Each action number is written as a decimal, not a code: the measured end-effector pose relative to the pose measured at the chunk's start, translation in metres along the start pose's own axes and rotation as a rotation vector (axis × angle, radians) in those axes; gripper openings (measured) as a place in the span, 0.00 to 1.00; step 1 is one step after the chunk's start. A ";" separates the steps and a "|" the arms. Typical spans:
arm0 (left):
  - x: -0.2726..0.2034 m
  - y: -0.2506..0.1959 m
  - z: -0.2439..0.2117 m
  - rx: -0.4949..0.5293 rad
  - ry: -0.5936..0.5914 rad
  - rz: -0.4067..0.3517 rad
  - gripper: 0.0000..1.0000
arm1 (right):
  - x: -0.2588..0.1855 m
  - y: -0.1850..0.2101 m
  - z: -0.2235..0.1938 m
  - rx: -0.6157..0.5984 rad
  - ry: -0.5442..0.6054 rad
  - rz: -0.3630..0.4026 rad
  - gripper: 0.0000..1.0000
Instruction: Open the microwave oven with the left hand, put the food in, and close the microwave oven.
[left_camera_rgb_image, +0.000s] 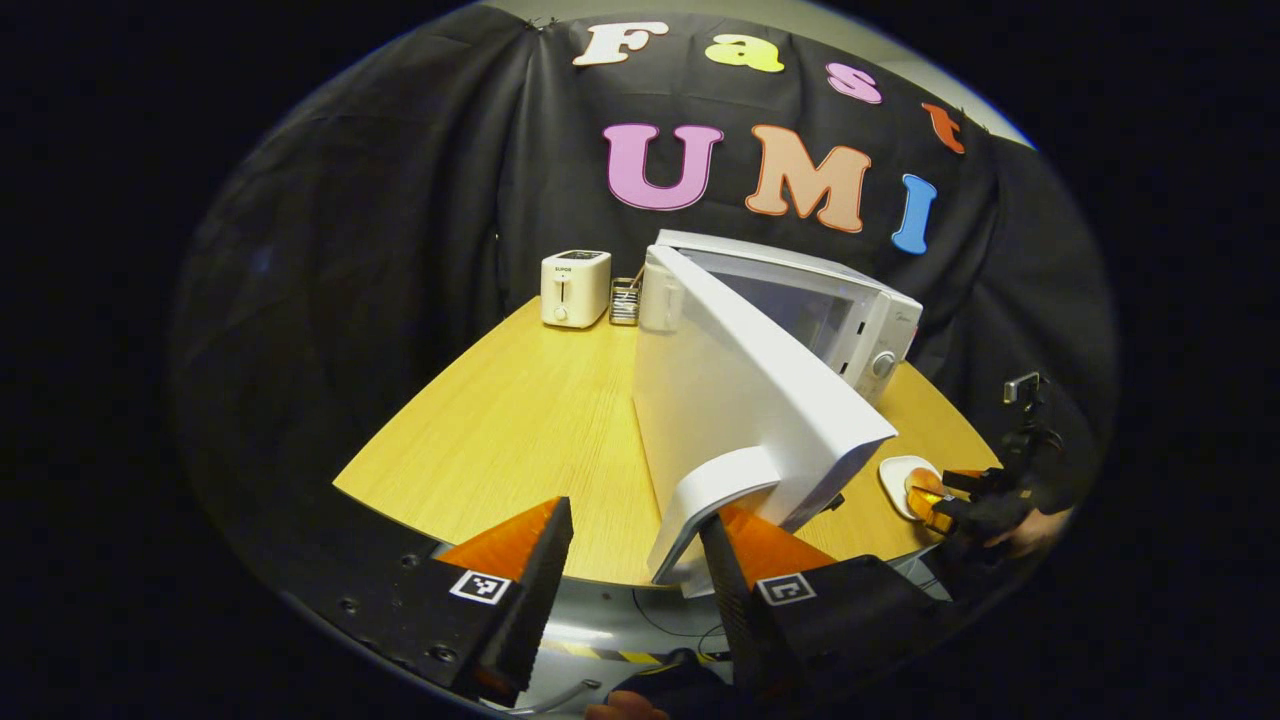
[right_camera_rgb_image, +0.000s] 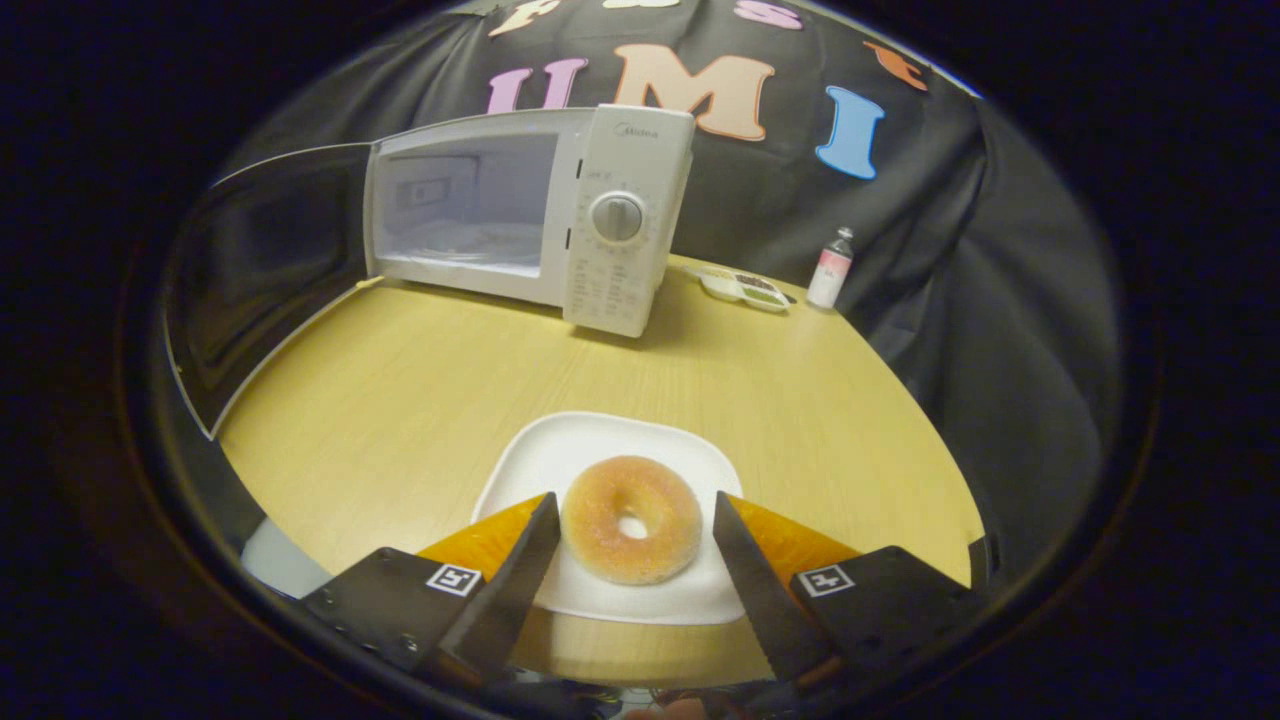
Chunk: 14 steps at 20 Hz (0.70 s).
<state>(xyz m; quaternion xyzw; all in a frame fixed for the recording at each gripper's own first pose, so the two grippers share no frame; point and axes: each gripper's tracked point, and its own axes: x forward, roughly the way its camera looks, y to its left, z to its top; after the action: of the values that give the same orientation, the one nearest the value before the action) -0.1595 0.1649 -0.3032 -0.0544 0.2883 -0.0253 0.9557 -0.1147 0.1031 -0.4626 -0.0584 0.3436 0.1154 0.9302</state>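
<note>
**White door swung wide, doughnut not yet gripped**

White and bulky, the microwave oven (right_camera_rgb_image: 530, 215) sits at the upper centre of the right gripper view with its cavity exposed; its door (left_camera_rgb_image: 740, 400) stands swung far out and takes up the middle of the left gripper view, the handle (left_camera_rgb_image: 705, 500) low in that frame. The wooden surface (left_camera_rgb_image: 520, 420) carries everything.

The main risk, as I judge it, lies with the door: it juts toward the near edge of the surface, and a careless sweep of either arm could knock it partly closed or bump the plate's path into the cavity. A second risk is the grasp itself. A doughnut is soft, so a hard squeeze could crush it, and a loose one could let it slip back onto the plate (right_camera_rgb_image: 560, 455) or drag the plate along.

The left gripper (left_camera_rgb_image: 635, 545) has its fingers spread wide; the handle sits between them, close against the right-hand finger, but both do not press on it.

The right gripper (right_camera_rgb_image: 632, 540), at the bottom of its own view, is likewise parted, its fingers flanking the doughnut (right_camera_rgb_image: 632, 520) on either side with a slim gap showing, so nothing is held yet. The doughnut rests on the plate, well in front of the oven.
</note>
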 end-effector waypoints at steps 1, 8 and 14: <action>-0.002 0.000 0.003 0.010 -0.010 0.000 0.75 | 0.002 0.001 -0.005 0.018 0.011 -0.002 0.98; -0.025 -0.008 0.015 0.016 -0.020 -0.040 0.74 | 0.007 0.010 -0.010 0.152 0.064 0.050 0.82; -0.044 -0.018 0.076 -0.045 -0.145 -0.083 0.74 | 0.011 0.012 -0.010 0.176 0.091 0.058 0.65</action>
<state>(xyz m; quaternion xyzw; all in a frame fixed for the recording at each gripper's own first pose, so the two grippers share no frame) -0.1546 0.1577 -0.2141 -0.0897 0.2165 -0.0545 0.9706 -0.1160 0.1147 -0.4774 0.0282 0.3959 0.1088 0.9114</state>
